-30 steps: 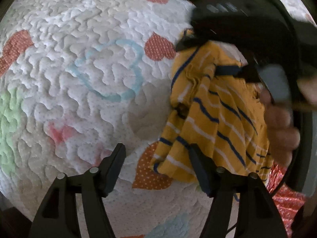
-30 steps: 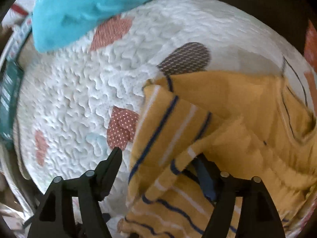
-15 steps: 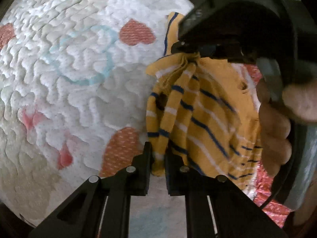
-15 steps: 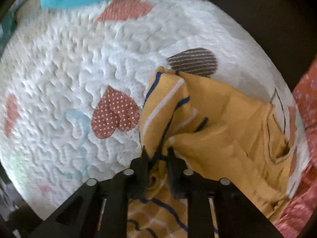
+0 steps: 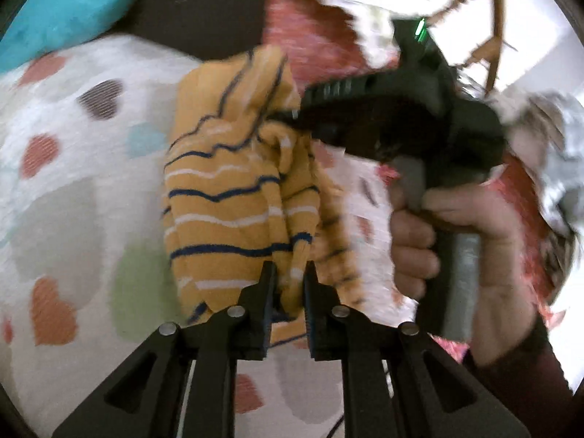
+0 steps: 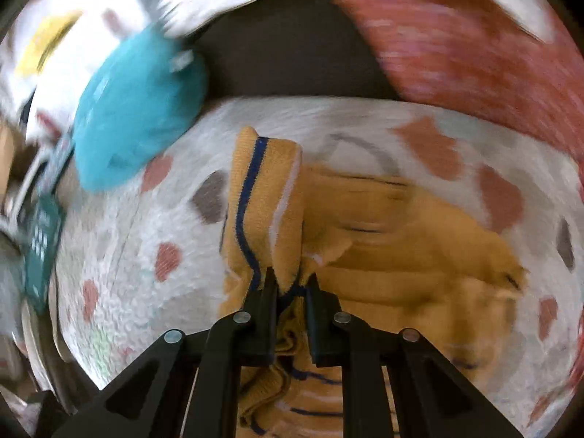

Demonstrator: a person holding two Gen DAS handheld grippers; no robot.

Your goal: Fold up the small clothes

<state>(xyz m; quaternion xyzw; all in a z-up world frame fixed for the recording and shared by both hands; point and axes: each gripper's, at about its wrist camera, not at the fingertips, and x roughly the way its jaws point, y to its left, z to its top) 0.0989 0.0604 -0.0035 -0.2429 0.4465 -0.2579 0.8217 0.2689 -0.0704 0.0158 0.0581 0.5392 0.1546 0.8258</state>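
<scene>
A small yellow garment with navy and white stripes (image 5: 233, 197) hangs bunched above the white heart-patterned quilt (image 5: 65, 168). My left gripper (image 5: 289, 273) is shut on its lower edge. In the left wrist view the right gripper (image 5: 292, 115) grips the garment's upper part, held by a hand (image 5: 430, 241). In the right wrist view my right gripper (image 6: 290, 281) is shut on a striped fold of the garment (image 6: 262, 211), and the rest of the cloth trails right over the quilt (image 6: 120, 262).
A teal cushion (image 6: 138, 116) lies at the quilt's far left, also in the left wrist view (image 5: 62, 18). A red patterned fabric (image 6: 467, 43) and a dark gap lie beyond the quilt's far edge. A green object (image 6: 42, 233) sits at the left edge.
Both grippers closed on the garment and then lifted it off the quilt. The views swung upward and are now motion-blurred.
</scene>
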